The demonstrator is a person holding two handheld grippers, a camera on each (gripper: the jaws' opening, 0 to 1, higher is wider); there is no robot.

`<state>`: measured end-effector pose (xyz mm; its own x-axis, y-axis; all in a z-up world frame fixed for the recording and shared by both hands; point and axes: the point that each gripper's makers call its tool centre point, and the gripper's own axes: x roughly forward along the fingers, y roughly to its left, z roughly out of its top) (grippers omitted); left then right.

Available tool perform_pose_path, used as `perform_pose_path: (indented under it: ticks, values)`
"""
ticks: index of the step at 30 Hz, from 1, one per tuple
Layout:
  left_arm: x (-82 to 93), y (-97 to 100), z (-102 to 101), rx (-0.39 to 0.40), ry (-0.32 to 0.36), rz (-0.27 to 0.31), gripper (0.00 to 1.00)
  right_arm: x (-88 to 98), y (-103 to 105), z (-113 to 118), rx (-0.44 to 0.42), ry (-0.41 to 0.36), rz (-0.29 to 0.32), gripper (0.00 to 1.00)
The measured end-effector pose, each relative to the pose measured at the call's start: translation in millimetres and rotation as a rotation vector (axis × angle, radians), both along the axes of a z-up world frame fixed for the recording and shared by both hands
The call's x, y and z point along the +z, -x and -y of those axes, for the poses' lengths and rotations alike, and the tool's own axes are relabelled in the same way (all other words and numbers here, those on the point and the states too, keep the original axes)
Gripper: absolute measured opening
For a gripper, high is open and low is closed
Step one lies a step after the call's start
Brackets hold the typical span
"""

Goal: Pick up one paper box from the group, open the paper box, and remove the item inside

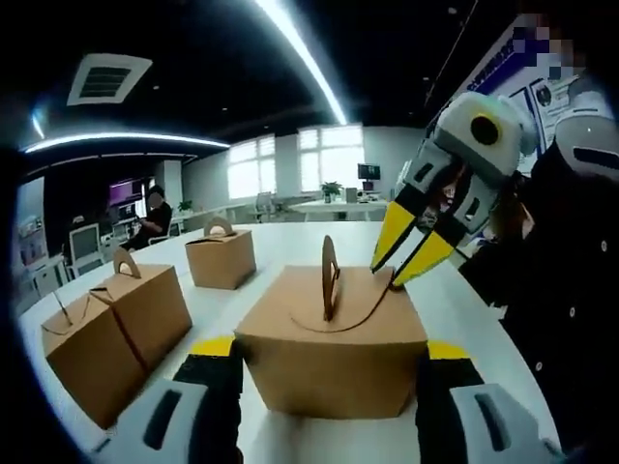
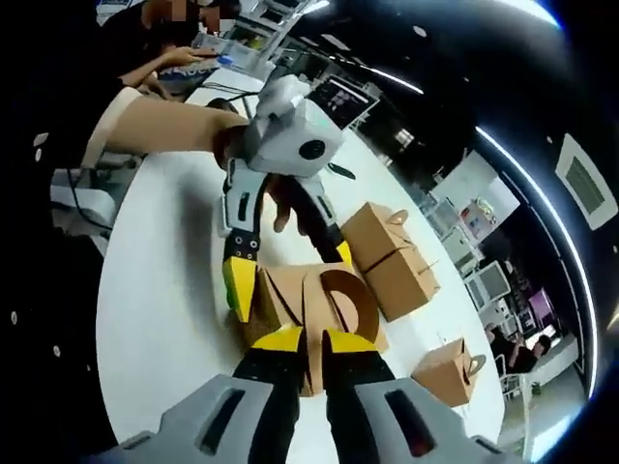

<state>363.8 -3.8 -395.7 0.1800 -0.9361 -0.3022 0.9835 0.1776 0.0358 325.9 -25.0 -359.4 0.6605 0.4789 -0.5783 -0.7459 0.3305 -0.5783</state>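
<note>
So there are 4 kraft paper boxes on a white table (image 1: 290,242), all with those arched carry handles on top. The paper box (image 1: 334,338) being worked on sits right in front in the left gripper view, planted on the table between the jaws of the left gripper (image 1: 329,353). Those jaws are spread wide, 1 on each side of the box, and they look to be pressed against its side walls or at least right up next to them; actual contact is hard to call. In the right gripper view you can see that same gripper (image 2: 290,266) coming in from above, yellow tips straddling the box.

The right gripper (image 1: 411,253) drops in from the upper right in the left gripper view, with its yellow tips drawn close together at the edge of the top flap near the box's right corner. In its own view the right gripper (image 2: 315,340) has its 2 jaws nearly together around the upright handle flap (image 2: 334,300), so it looks pinched on that cardboard.

The top flap shows a curved slit, and the box doesn't look opened.

A pair of boxes (image 1: 111,333) sits side by side at the left, touching each other, and 1 more box (image 1: 221,256) stands farther back, well apart. A person (image 1: 153,217) sits at a desk in the background.
</note>
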Motion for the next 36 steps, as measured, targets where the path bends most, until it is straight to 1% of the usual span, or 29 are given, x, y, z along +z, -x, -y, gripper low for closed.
perform_pose_path:
  ticks: [4, 13, 14, 16, 18, 24, 27, 29, 31, 33, 36]
  values:
    - [0.5, 0.5, -0.1, 0.005, -0.006, -0.002, 0.73, 2.9, 2.4, 0.8, -0.013, -0.002, 0.003, 0.04]
    - [1.6, 1.1, -0.7, 0.012, -0.011, -0.009, 0.73, 3.9, 3.4, 1.1, -0.024, -0.024, 0.014, 0.04]
    - [1.6, 1.1, -0.8, 0.014, -0.012, -0.009, 0.73, 2.4, 3.3, 0.7, -0.019, -0.015, 0.023, 0.04]
    - [2.2, 8.1, 4.2, 0.015, -0.015, -0.007, 0.73, 2.2, 0.2, -0.1, -0.008, 0.005, 0.063, 0.08]
    - [2.0, 10.0, 5.0, 0.013, -0.017, -0.002, 0.73, 3.4, -0.6, -2.3, 0.002, 0.014, 0.101, 0.10]
    - [3.5, 22.3, 14.2, 0.012, -0.024, 0.000, 0.73, 4.6, -0.6, -8.8, 0.008, 0.001, 0.113, 0.09]
    - [3.7, 24.3, 15.7, 0.013, -0.023, 0.001, 0.73, 4.5, -1.7, -13.5, 0.026, 0.012, 0.126, 0.08]
    - [3.7, 25.7, 16.8, 0.014, -0.022, -0.001, 0.73, 3.0, -0.9, -15.6, 0.025, 0.008, 0.113, 0.05]
    - [3.8, 26.5, 17.6, 0.017, -0.022, -0.002, 0.73, 3.3, -0.9, -16.0, 0.011, 0.001, 0.105, 0.05]
    - [3.8, 28.0, 18.7, 0.019, -0.022, -0.003, 0.73, 4.7, -0.5, -15.5, -0.027, -0.035, 0.076, 0.04]
    - [3.5, 26.9, 17.6, 0.020, -0.023, -0.004, 0.73, 7.7, -0.3, -15.2, -0.031, -0.043, 0.076, 0.04]
